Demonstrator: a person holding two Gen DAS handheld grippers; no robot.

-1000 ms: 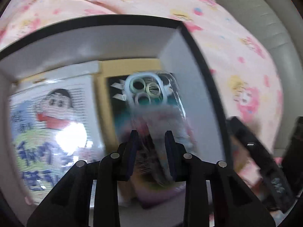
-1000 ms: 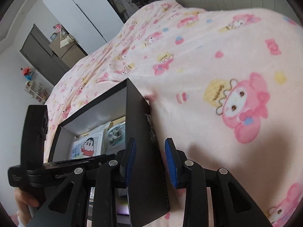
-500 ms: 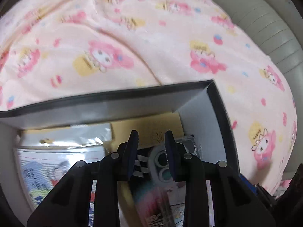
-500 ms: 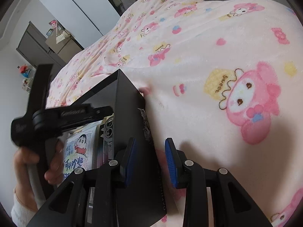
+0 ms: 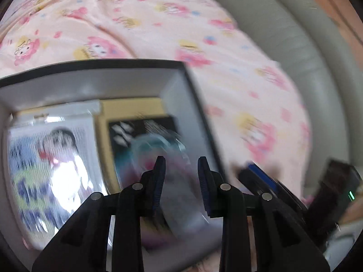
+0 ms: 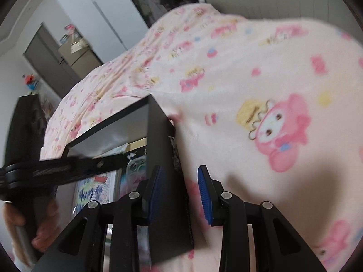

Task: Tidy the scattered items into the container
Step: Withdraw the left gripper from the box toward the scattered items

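A black box with grey inner walls (image 5: 127,81) sits on a pink cartoon blanket. Inside lie a cartoon-boy packet (image 5: 56,158), a yellow card (image 5: 133,108) and a clear phone case (image 5: 158,156) on a dark packet. My left gripper (image 5: 181,170) is open and empty over the phone case; the view is blurred. My right gripper (image 6: 179,179) is open, its fingers astride the box's right wall (image 6: 161,158), the left finger inside, the right finger over the blanket. The left gripper's body (image 6: 56,167) shows in the right wrist view, held by a hand.
The pink blanket (image 6: 261,90) covers the bed around the box. A grey padded headboard (image 5: 295,52) curves along the right. The other gripper's body (image 5: 272,185) lies just right of the box. White wardrobe doors and a grey cabinet (image 6: 59,61) stand far back.
The left gripper rose from the box, tilted up toward the blanket, then dipped back down over the phone case, which lies in the box. The right gripper stayed on the box's wall.
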